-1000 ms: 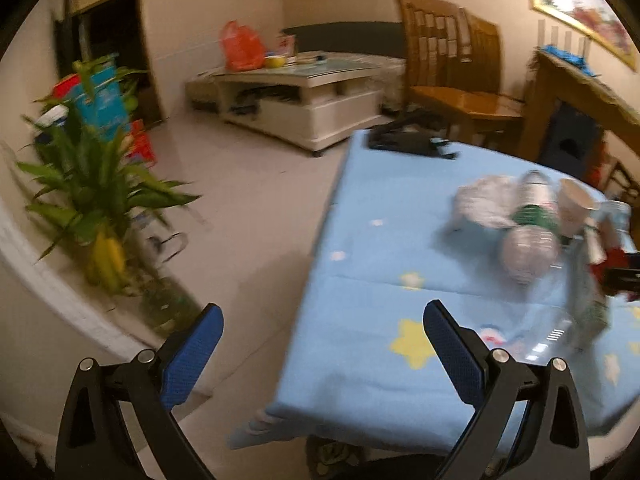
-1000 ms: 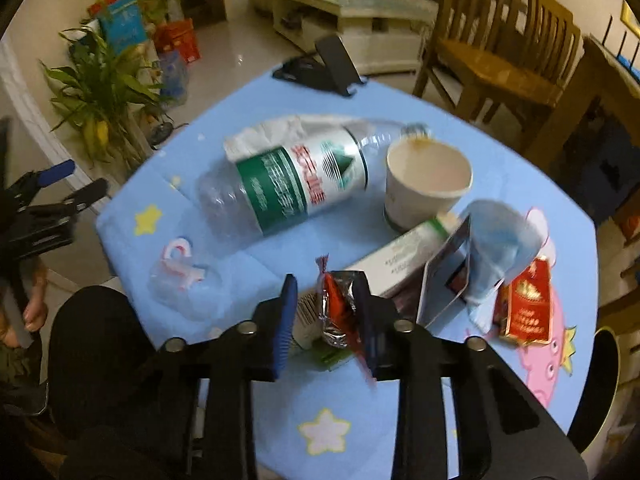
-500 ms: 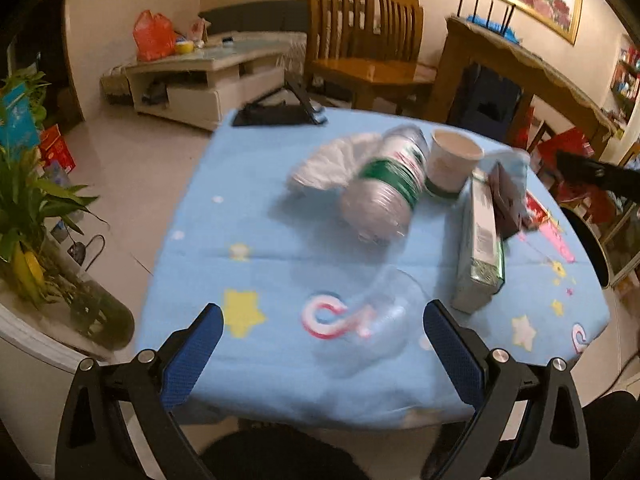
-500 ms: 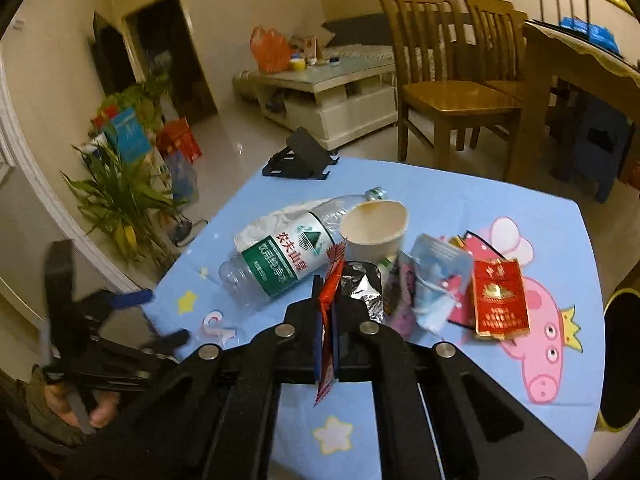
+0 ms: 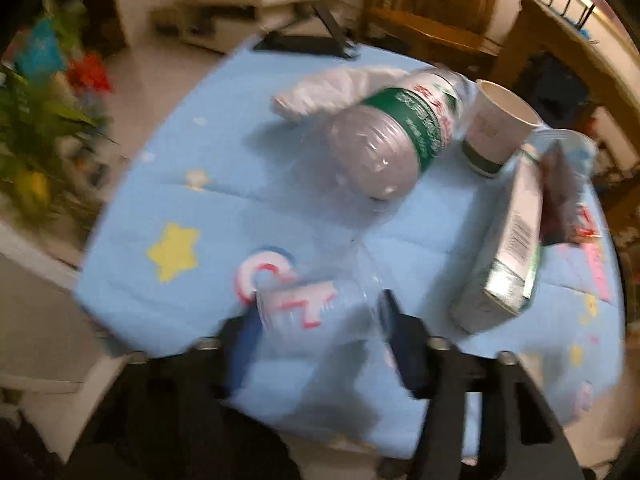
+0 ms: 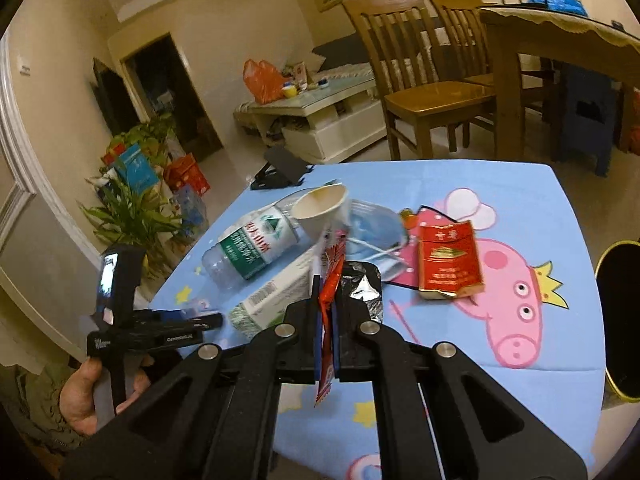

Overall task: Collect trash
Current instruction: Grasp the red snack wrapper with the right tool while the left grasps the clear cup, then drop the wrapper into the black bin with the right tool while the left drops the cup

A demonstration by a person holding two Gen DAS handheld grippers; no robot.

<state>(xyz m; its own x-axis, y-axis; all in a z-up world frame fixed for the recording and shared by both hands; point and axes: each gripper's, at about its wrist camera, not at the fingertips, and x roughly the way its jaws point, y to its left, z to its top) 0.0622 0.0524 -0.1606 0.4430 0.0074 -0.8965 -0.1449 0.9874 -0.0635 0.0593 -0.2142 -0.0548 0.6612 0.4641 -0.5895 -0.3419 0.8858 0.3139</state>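
Two grippers work over the blue tablecloth [image 6: 520,184]: the right gripper [image 6: 327,300] pinches a red wrapper [image 6: 329,320], while the left gripper [image 5: 316,316] straddles a clear plastic cup [image 5: 316,308], contact unclear through blur.

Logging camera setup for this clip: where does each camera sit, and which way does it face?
Left wrist: on the left hand-held gripper, facing down across the blue table; its fingers straddle a clear plastic cup.
Right wrist: on the right hand-held gripper, raised over the table, shut on a red wrapper; the person's left hand shows.
Shared: water bottle, paper cup, carton.
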